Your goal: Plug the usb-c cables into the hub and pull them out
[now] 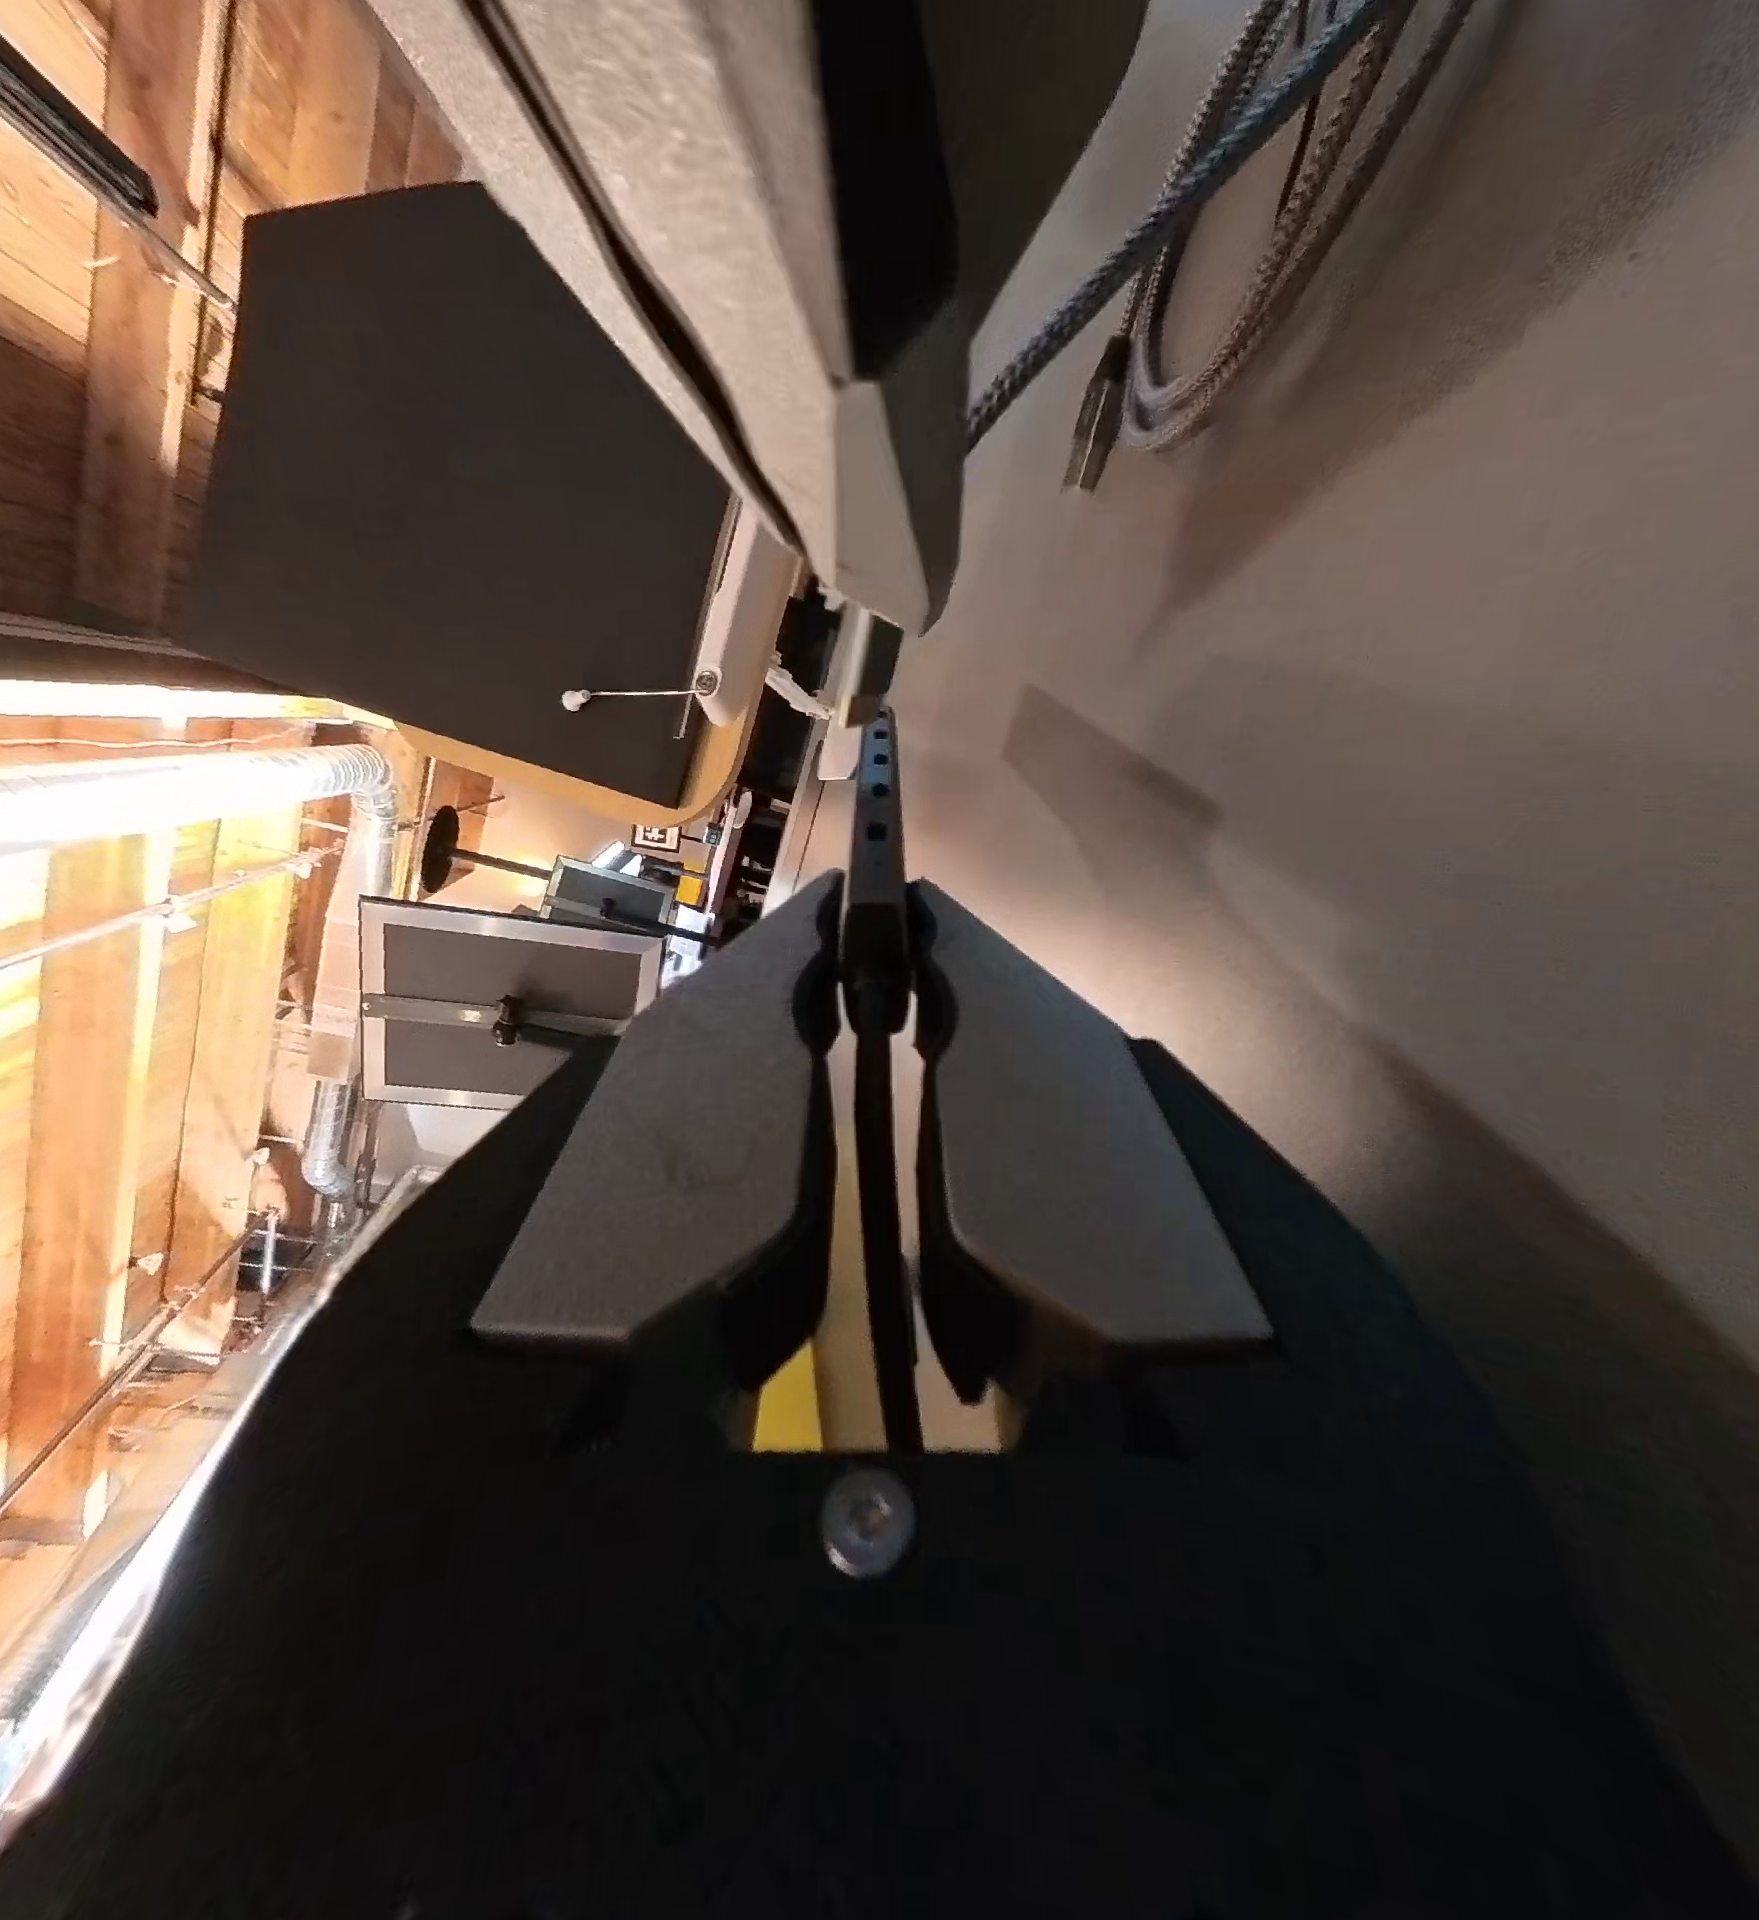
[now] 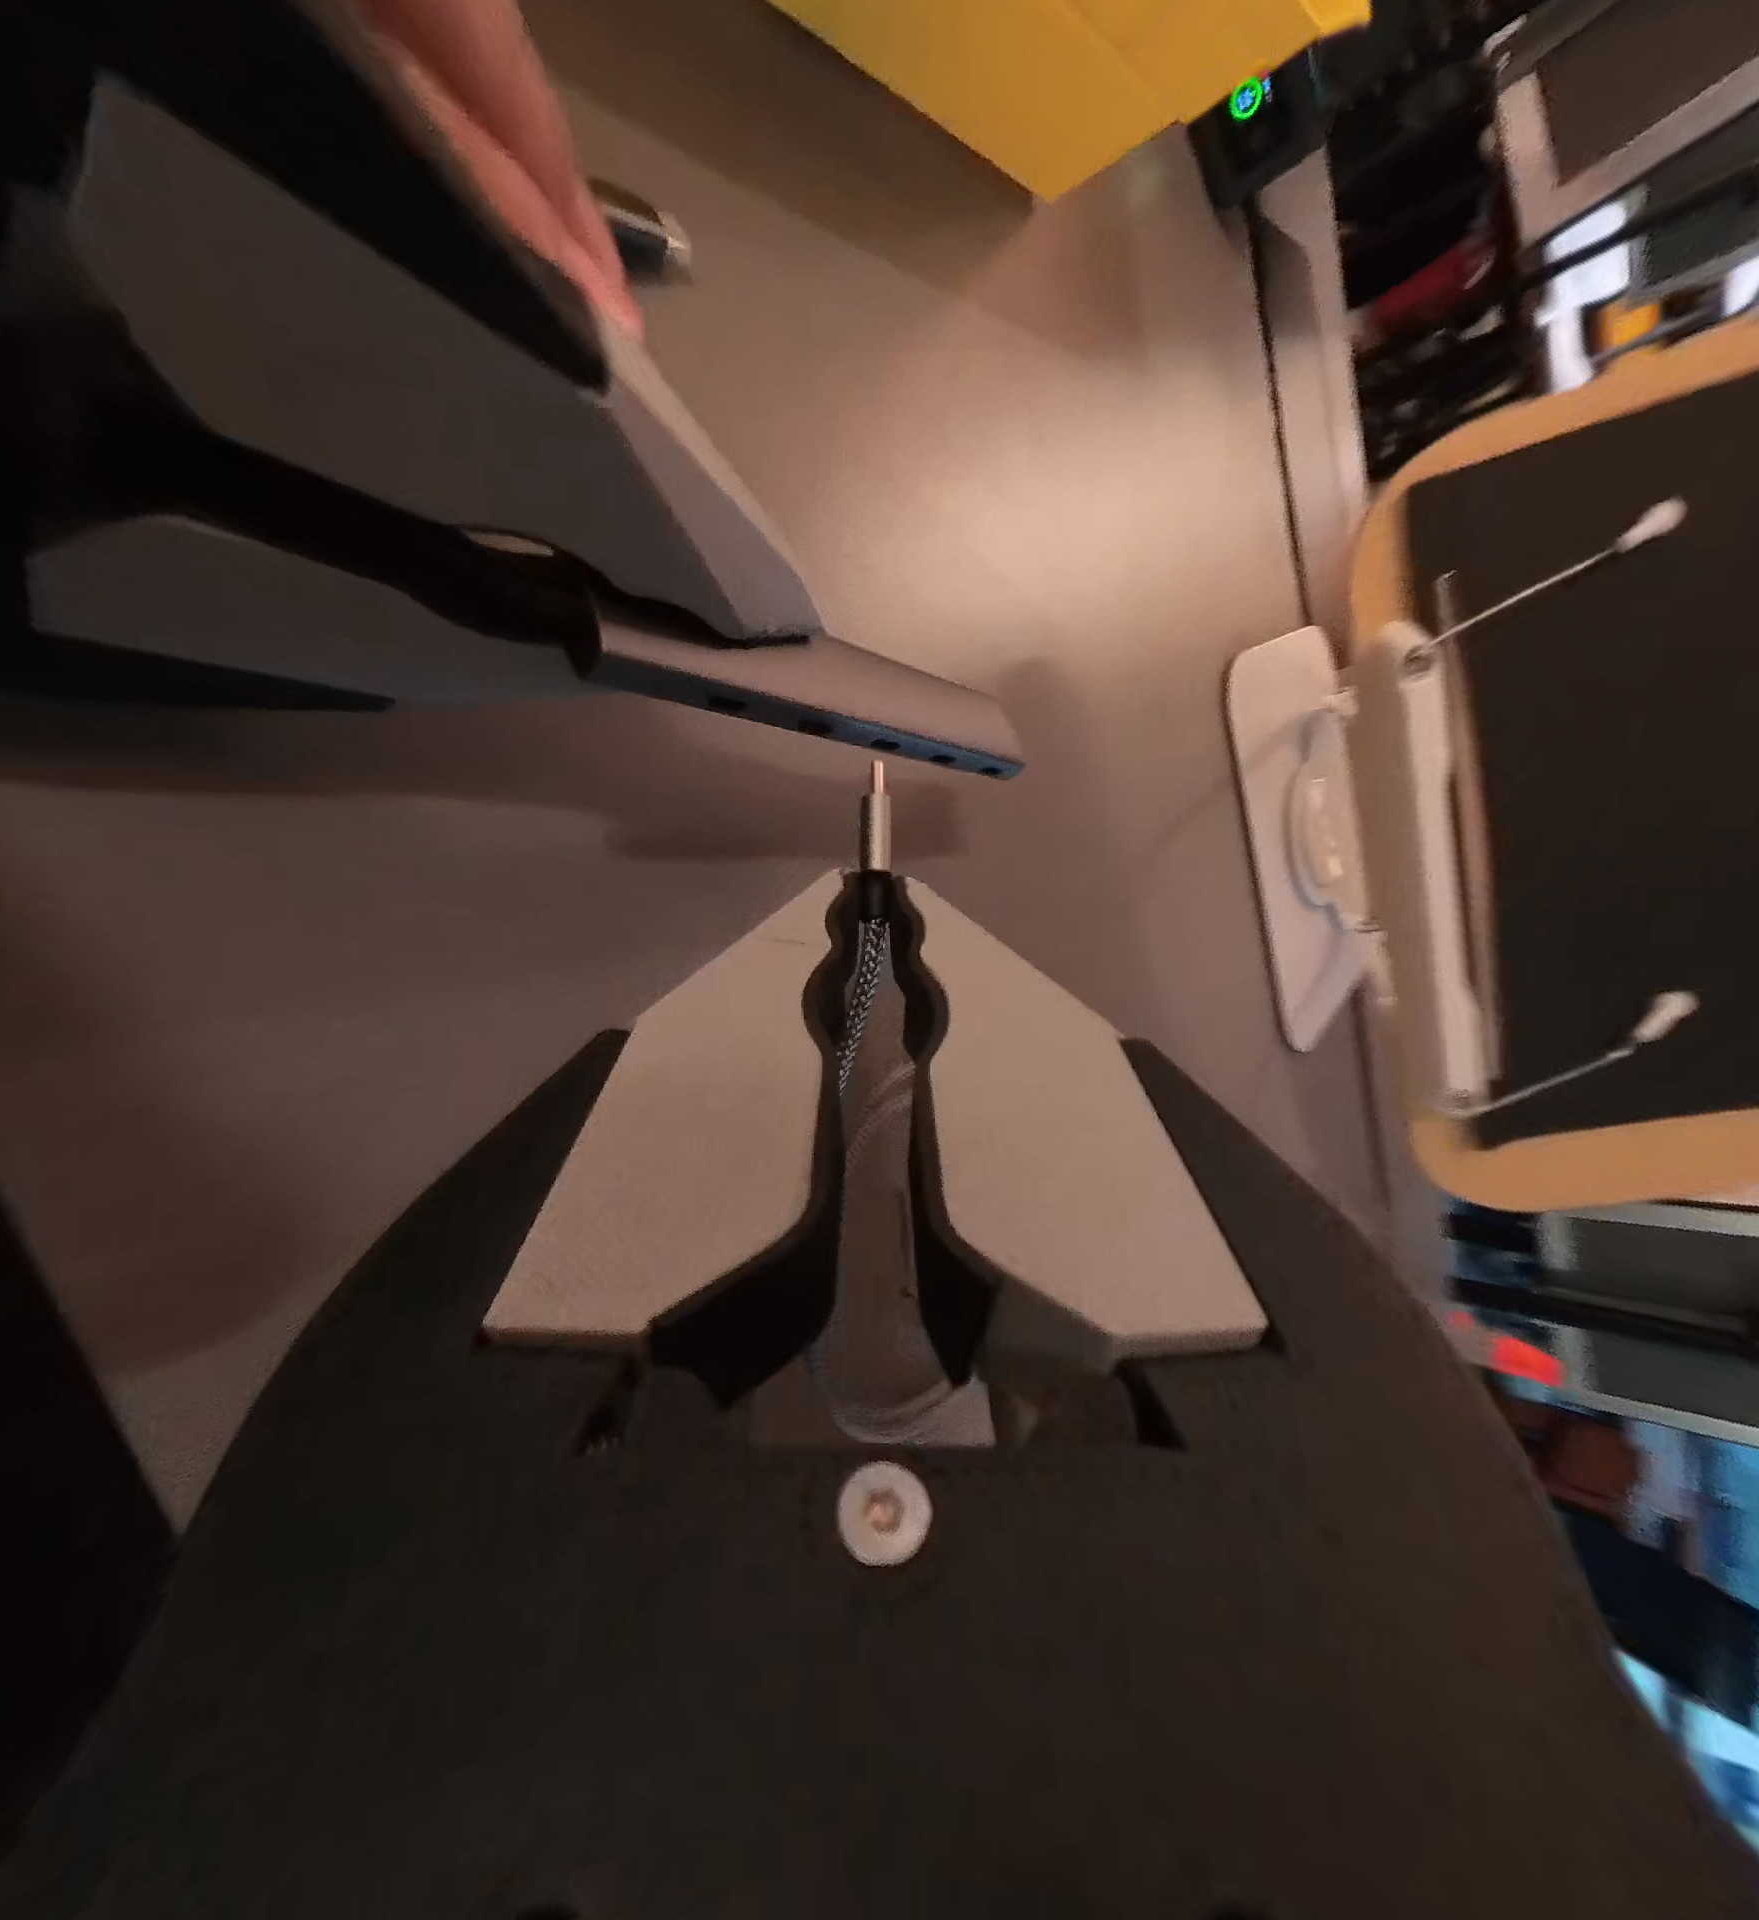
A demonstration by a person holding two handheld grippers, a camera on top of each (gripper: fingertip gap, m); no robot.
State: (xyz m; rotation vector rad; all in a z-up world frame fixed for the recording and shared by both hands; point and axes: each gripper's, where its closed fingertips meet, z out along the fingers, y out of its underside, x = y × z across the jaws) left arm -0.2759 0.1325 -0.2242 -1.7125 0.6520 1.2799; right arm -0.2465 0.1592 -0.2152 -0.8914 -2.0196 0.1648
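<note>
Pale bench (image 2: 1010,468) below; left claw (image 1: 880,904) clamped on grey hub (image 2: 854,717); right claw (image 2: 875,883) clamped on braided usb-c cable (image 2: 870,966), plug tip just short of hub's ports.

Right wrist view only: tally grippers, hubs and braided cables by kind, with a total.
Grippers: 2, the right gripper and the left gripper
Hub: 1
Braided cable: 1
Total: 4

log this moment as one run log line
left hand-held gripper: shut on hub | right hand-held gripper: shut on usb-c cable | plug just short of hub ports, not inserted
</note>
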